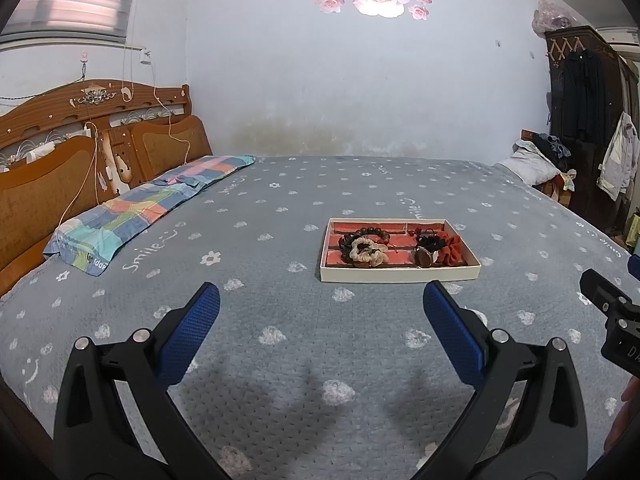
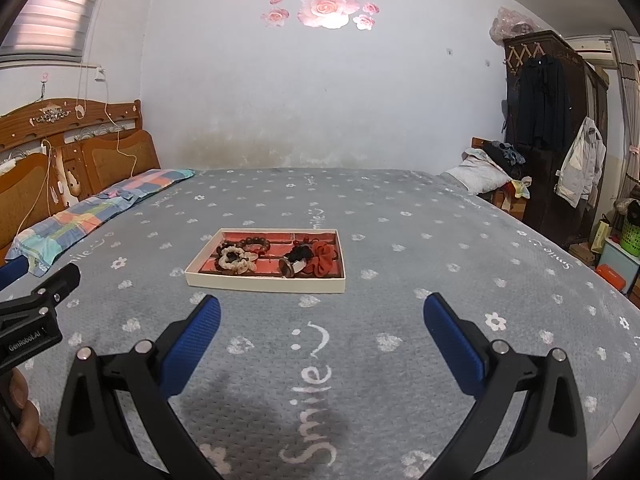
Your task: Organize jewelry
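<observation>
A shallow cream box (image 1: 400,274) with a red brick-pattern floor lies on the grey bedspread; it also shows in the right wrist view (image 2: 264,283). Inside lie a dark bead bracelet (image 1: 362,236), a beige scrunchie (image 1: 366,252), a black hair tie (image 1: 430,242), a red scrunchie (image 1: 452,248) and a round brown piece (image 1: 424,258). My left gripper (image 1: 322,302) is open and empty, hovering over the bed short of the box. My right gripper (image 2: 322,314) is open and empty, to the right of the left one and equally short of the box.
A checked pillow (image 1: 136,208) lies at the left by the wooden headboard (image 1: 60,152). A dark wardrobe with hanging clothes (image 2: 552,120) stands at the right beyond the bed edge. A white pillow (image 2: 476,174) sits at the far right corner.
</observation>
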A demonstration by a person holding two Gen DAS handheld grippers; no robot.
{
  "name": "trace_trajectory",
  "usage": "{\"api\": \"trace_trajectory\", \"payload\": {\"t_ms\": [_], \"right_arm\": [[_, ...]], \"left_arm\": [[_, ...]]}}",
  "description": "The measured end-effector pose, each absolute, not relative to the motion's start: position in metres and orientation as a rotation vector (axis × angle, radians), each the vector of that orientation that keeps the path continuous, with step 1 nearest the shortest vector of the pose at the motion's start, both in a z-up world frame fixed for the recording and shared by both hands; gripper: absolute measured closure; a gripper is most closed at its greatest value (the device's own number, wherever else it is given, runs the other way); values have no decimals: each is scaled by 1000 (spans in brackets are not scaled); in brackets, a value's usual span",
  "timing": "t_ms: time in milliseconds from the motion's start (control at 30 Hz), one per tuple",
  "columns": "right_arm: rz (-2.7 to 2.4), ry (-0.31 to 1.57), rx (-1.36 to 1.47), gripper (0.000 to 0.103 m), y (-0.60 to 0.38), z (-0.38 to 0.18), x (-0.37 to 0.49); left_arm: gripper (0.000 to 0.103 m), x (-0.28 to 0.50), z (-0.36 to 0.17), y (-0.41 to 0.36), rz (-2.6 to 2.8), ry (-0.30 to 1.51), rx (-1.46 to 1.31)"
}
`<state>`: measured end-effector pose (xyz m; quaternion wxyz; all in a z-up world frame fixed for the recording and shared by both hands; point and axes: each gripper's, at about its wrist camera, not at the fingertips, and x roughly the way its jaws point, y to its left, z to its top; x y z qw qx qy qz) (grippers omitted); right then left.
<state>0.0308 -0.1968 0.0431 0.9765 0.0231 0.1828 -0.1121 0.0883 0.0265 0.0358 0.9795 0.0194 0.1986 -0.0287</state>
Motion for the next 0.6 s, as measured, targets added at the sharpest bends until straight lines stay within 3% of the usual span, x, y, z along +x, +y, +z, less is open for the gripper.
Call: {"api": "trace_trajectory", "payload": {"t_ms": [600], "right_arm": [[-227, 373, 47, 4, -197, 42, 31]], "left_arm": [[5, 87, 35, 27, -60, 404, 35]]}}
